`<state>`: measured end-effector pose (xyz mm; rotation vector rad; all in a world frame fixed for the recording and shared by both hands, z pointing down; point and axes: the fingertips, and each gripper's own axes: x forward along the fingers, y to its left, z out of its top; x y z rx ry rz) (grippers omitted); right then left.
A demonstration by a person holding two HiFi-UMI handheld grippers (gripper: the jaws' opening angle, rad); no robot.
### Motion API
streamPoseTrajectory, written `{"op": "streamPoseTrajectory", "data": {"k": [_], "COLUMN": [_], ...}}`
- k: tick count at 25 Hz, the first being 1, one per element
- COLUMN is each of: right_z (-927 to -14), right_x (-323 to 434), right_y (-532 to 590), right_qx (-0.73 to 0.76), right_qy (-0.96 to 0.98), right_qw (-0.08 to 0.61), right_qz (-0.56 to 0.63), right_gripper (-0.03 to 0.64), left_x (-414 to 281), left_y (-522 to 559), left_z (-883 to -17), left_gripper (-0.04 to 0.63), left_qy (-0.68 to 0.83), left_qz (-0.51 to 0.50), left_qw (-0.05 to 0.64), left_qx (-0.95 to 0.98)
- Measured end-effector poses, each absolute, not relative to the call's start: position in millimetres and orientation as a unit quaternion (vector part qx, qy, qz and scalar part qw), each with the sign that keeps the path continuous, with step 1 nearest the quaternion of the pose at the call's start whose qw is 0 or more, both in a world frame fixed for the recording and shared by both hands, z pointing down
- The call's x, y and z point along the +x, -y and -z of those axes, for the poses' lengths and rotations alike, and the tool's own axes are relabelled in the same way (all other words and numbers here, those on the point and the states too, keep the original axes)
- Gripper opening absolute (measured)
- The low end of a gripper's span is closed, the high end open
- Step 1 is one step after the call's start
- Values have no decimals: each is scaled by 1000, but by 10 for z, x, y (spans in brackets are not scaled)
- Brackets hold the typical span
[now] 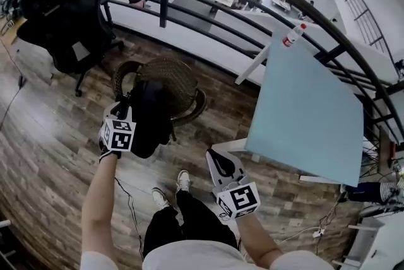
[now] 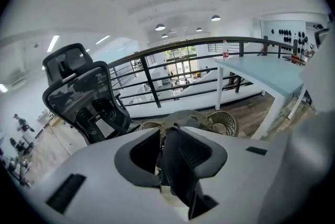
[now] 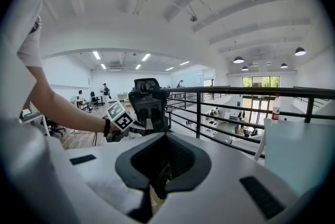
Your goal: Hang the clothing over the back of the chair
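The left hand-held gripper (image 2: 165,145) clamps the black clothing (image 1: 151,120), which hangs over the wicker chair (image 1: 182,76) (contact unclear). The right hand-held gripper (image 1: 222,164), nearer the person, is clenched shut.

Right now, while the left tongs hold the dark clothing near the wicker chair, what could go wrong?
1. Only the left tongs grip the dark clothing, by one bunched part; the right tongs are shut and look empty. It may slip out or drape unevenly.
2. The wicker chair has a curved back, so the cloth could slide off onto the wooden floor.
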<state>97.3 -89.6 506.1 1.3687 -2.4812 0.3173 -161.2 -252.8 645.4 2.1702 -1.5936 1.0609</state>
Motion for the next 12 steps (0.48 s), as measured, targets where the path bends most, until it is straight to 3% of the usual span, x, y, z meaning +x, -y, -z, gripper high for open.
{"op": "streamPoseTrajectory", "data": {"k": [6, 12], "right_z": [-4589, -4236], "right_x": [662, 323], "right_y": [764, 701], "right_qx": [465, 454], "right_qy": [872, 881], "right_qw": [134, 127], "right_qz": [-76, -45], "right_gripper": [18, 18], "left_x": [-1747, -1982], "left_y": [2346, 2130], "left_z": [-5842, -5020], "left_gripper": [73, 25], "left_qy": [590, 638], "left_qz": [-315, -202], "left_qw": [69, 47], "left_qx": [740, 742]}}
